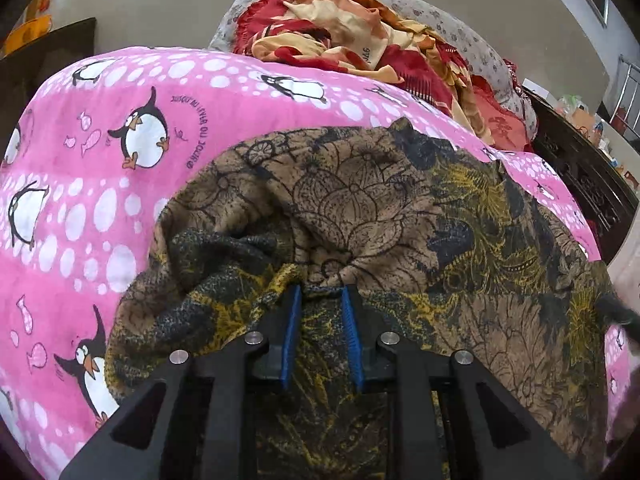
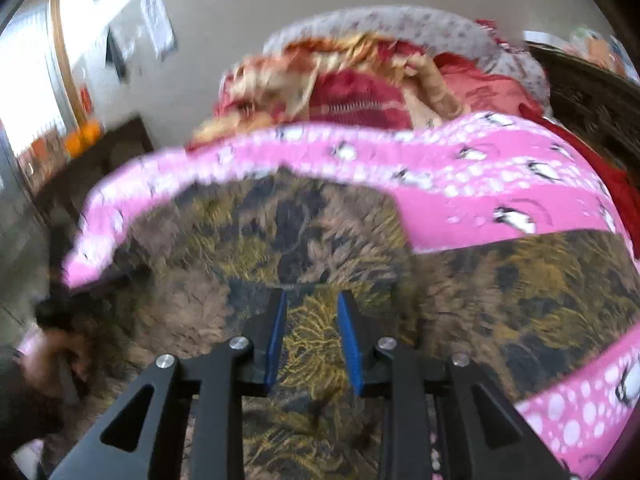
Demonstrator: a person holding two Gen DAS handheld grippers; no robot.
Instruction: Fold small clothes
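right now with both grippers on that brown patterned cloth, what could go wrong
1. The left gripper has only a small pucker of the brown floral cloth at its fingertips, so the fabric may slip out when pulled.
2. The right gripper looks open over the cloth; its view is blurred, so it may close on the wrong spot.
3. Either gripper could snag the pink penguin sheet underneath.

Under me lies a brown garment (image 1: 360, 208) printed with black flowers and mustard fronds. My pads (image 1: 291, 332) are blue. The sheet (image 1: 100, 200) is pink with white dots and penguins; the blanket (image 1: 340, 36) behind looks red and cream.
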